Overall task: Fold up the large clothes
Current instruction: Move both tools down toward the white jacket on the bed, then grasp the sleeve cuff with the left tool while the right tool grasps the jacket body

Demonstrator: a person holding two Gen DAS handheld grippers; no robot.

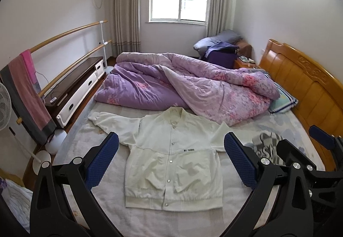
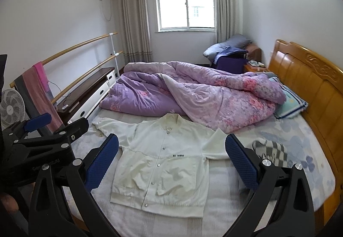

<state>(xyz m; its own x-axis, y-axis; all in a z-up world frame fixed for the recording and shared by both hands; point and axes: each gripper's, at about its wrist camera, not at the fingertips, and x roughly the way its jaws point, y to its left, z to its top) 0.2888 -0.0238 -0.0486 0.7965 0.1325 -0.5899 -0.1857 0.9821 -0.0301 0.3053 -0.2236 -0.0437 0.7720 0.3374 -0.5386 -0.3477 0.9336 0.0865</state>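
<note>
"ALL THINGS" in small black letters on white jacket (image 1: 171,164)

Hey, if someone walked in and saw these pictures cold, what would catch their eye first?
Probably the white jacket, spread flat and buttoned on the near part of the bed, sleeves out to the sides. Behind it a purple floral quilt lies heaped across the mattress. In the foreground the left gripper and right gripper both hang open above the jacket, holding nothing.

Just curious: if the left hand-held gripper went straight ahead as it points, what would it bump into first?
Probably the white jacket lying flat on the bed, around its chest; depth is hard to judge. The left hand-held gripper is open, holding nothing.
</note>
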